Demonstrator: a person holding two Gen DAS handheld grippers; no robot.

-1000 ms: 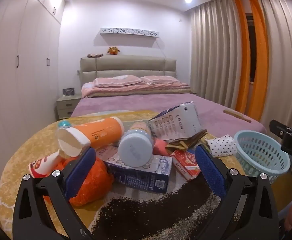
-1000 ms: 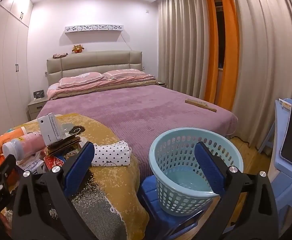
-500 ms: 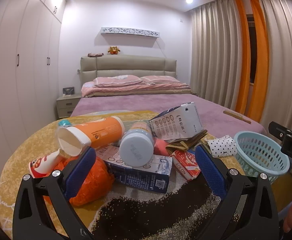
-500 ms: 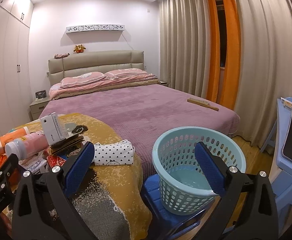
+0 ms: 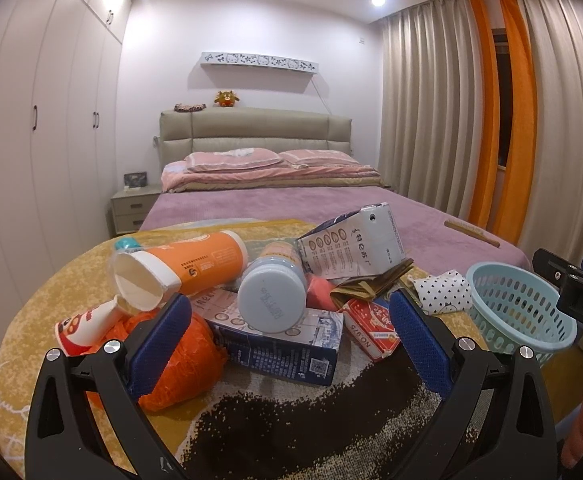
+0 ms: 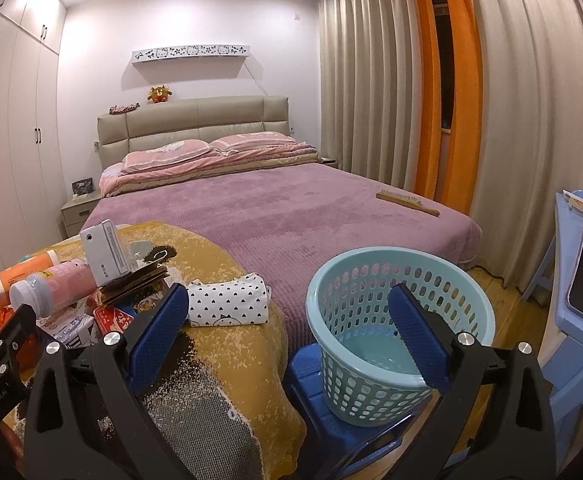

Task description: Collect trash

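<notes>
Left wrist view: left gripper (image 5: 289, 342) spread wide, nothing between pads, hovering over trash pile on yellow-covered table (image 5: 43, 320). Pile incl. orange cup (image 5: 187, 266) lying on its side, pink bottle (image 5: 272, 296) w/ pale lid toward cam, dark blue carton (image 5: 279, 346) under it, grey carton (image 5: 353, 246) tilted, red pack (image 5: 371, 330), orange bag (image 5: 187, 356).

Right wrist view: right gripper (image 6: 289, 340) also wide apart, empty. Pale blue basket (image 6: 399, 320) sits on blue stool (image 6: 311, 376), just beside table edge; basket looks empty. Polka-dot pouch (image 6: 229, 304) near table's rim.
</notes>
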